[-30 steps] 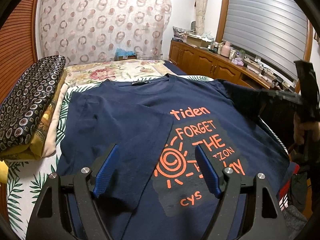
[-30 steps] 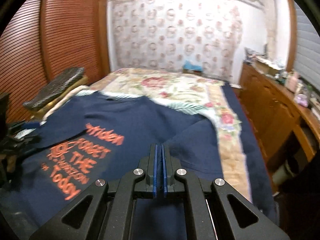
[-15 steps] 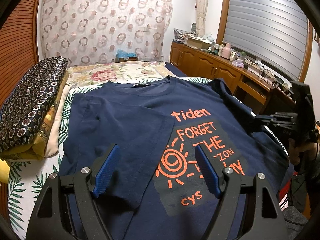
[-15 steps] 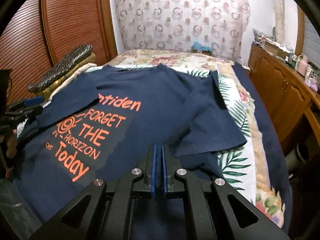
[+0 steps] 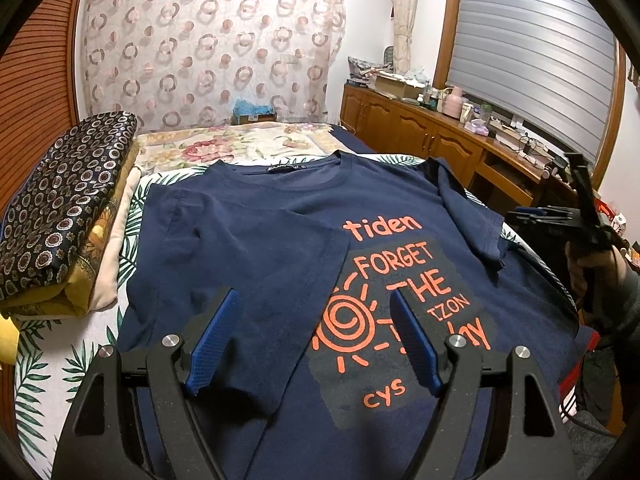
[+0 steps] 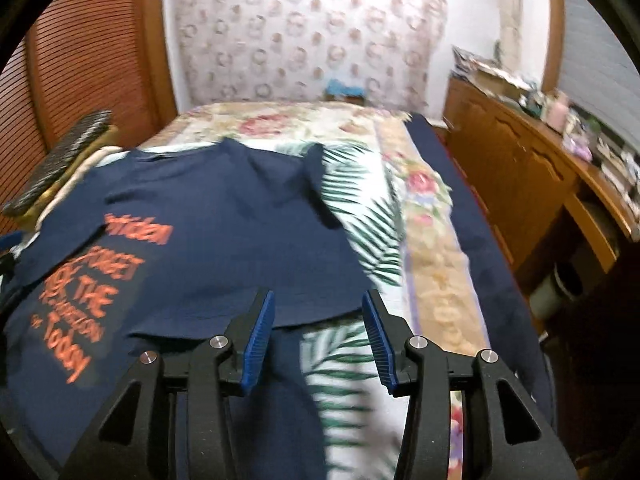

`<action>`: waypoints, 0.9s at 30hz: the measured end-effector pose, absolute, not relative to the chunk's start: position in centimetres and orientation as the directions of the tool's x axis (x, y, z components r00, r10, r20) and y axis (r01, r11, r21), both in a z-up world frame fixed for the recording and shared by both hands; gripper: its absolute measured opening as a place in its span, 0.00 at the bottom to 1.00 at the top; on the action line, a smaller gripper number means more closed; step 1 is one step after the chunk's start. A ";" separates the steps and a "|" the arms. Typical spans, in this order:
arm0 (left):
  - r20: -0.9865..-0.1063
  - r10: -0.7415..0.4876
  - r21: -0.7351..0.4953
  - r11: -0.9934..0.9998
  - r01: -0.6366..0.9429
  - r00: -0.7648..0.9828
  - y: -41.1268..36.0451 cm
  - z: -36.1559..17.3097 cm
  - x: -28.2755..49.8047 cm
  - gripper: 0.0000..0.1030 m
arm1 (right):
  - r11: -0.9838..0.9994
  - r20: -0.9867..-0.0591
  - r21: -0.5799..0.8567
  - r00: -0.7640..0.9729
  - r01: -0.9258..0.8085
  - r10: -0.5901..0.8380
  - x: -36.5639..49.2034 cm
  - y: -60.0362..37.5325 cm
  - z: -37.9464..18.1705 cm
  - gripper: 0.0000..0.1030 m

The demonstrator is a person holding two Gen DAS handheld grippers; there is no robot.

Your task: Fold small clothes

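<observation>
A navy T-shirt (image 5: 256, 248) with orange print lies face up on the bed, collar at the far end. Its left sleeve (image 5: 240, 280) is folded in over the chest. My left gripper (image 5: 312, 294) hovers open above that sleeve and the sun print, holding nothing. The right sleeve (image 6: 280, 264) lies flat along the shirt's right side. My right gripper (image 6: 317, 296) hangs just above its hem; its jaws are opening and the pads are clear of the cloth. In the left wrist view the right gripper (image 5: 536, 214) shows at the shirt's right edge, held by a hand (image 5: 588, 268).
The shirt rests on a palm-leaf sheet (image 5: 52, 360) over a floral bedspread (image 5: 224, 144). A stack of folded patterned bedding (image 5: 60, 208) sits to the left. A wooden cabinet (image 5: 440, 140) with clutter on top runs along the right, and a slatted wooden door (image 6: 88, 64) stands on the left.
My right gripper came down with the right sleeve, which now lies on the bed, and its jaws went from shut to parted. The left gripper has not moved.
</observation>
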State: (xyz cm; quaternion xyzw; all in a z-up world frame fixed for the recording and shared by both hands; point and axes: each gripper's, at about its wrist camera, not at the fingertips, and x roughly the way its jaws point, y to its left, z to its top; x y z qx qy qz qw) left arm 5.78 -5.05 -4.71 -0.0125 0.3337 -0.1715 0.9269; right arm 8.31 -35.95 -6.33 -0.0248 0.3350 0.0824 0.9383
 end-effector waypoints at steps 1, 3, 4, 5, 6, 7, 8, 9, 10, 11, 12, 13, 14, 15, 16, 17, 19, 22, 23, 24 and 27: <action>-0.615 -0.326 -0.138 0.941 0.309 0.718 -5.1 -4.8 5.7 0.76 | 0.987 -0.639 0.012 0.758 -0.160 0.130 8.8 -36.2 -6.6 0.46; -0.618 -0.325 -0.139 0.941 0.308 0.716 -5.1 -5.0 5.7 0.76 | 0.987 -0.652 0.040 0.744 -0.155 0.143 9.8 -36.7 -7.0 0.46; -0.620 -0.324 -0.138 0.942 0.307 0.715 -5.2 -5.1 5.8 0.76 | 0.986 -0.660 0.058 0.735 -0.155 0.154 10.3 -36.9 -7.2 0.46; -0.620 -0.322 -0.137 0.942 0.306 0.715 -5.2 -5.1 5.8 0.76 | 0.986 -0.668 0.073 0.727 -0.152 0.162 10.7 -37.0 -7.5 0.46; -0.620 -0.323 -0.139 0.942 0.306 0.715 -5.2 -5.1 5.8 0.76 | 0.984 -0.674 0.089 0.718 -0.154 0.173 11.1 -37.3 -7.6 0.46; -0.620 -0.324 -0.140 0.942 0.306 0.714 -5.2 -5.1 5.8 0.76 | 0.982 -0.683 0.102 0.707 -0.159 0.185 11.4 -37.2 -7.9 0.46; -0.620 -0.324 -0.140 0.942 0.306 0.714 -5.2 -5.1 5.8 0.76 | 0.980 -0.694 0.112 0.693 -0.162 0.194 11.7 -37.1 -8.2 0.46; -0.621 -0.322 -0.138 0.942 0.305 0.715 -5.2 -5.1 5.8 0.76 | 0.980 -0.706 0.116 0.680 -0.164 0.198 12.0 -36.9 -8.5 0.46; -0.621 -0.322 -0.137 0.942 0.305 0.715 -5.2 -5.1 5.8 0.76 | 0.980 -0.702 0.107 0.686 -0.166 0.193 12.1 -37.5 -7.9 0.44; -0.621 -0.323 -0.138 0.942 0.305 0.714 -5.1 -5.1 5.9 0.76 | 0.980 -0.705 0.100 0.684 -0.170 0.190 12.3 -37.4 -7.9 0.39; -0.622 -0.322 -0.139 0.942 0.304 0.714 -5.1 -5.1 5.8 0.76 | 0.980 -0.703 0.093 0.685 -0.176 0.189 12.3 -37.9 -7.6 0.36; -0.621 -0.322 -0.139 0.942 0.304 0.714 -5.1 -5.1 5.9 0.76 | 0.979 -0.705 0.087 0.683 -0.183 0.190 12.4 -37.8 -7.5 0.28; -0.621 -0.323 -0.140 0.942 0.304 0.714 -5.1 -5.1 5.8 0.76 | 0.978 -0.708 0.081 0.680 -0.193 0.193 12.4 -37.8 -7.4 0.18; -0.621 -0.323 -0.141 0.942 0.304 0.715 -5.1 -5.2 5.9 0.76 | 0.977 -0.708 0.072 0.679 -0.203 0.193 12.3 -37.7 -7.3 0.10; -0.619 -0.323 -0.141 0.943 0.303 0.716 -5.0 -5.2 5.8 0.76 | 0.974 -0.709 0.072 0.676 -0.217 0.203 12.4 -37.4 -7.1 0.07; -0.618 -0.323 -0.141 0.943 0.302 0.717 -5.0 -5.2 5.8 0.76 | 0.971 -0.702 0.073 0.679 -0.229 0.214 12.2 -37.2 -6.8 0.05; -0.616 -0.322 -0.142 0.943 0.300 0.719 -4.8 -5.2 5.8 0.76 | 0.962 -0.686 0.069 0.688 -0.263 0.238 11.8 -36.4 -5.8 0.05; -0.610 -0.319 -0.144 0.945 0.295 0.725 -4.5 -5.1 5.7 0.76 | 0.947 -0.641 0.044 0.719 -0.317 0.270 10.7 -34.1 -3.5 0.04; -0.608 -0.320 -0.146 0.945 0.294 0.726 -4.4 -5.0 5.7 0.76 | 0.941 -0.621 0.039 0.730 -0.336 0.286 10.4 -33.3 -2.6 0.04; -0.607 -0.321 -0.149 0.944 0.294 0.727 -4.3 -5.0 5.7 0.76 | 0.934 -0.605 0.037 0.736 -0.354 0.303 10.2 -32.4 -1.8 0.04; -0.603 -0.319 -0.151 0.946 0.288 0.731 -3.9 -4.9 5.5 0.76 | 0.910 -0.571 0.033 0.740 -0.412 0.356 10.1 -29.8 0.2 0.04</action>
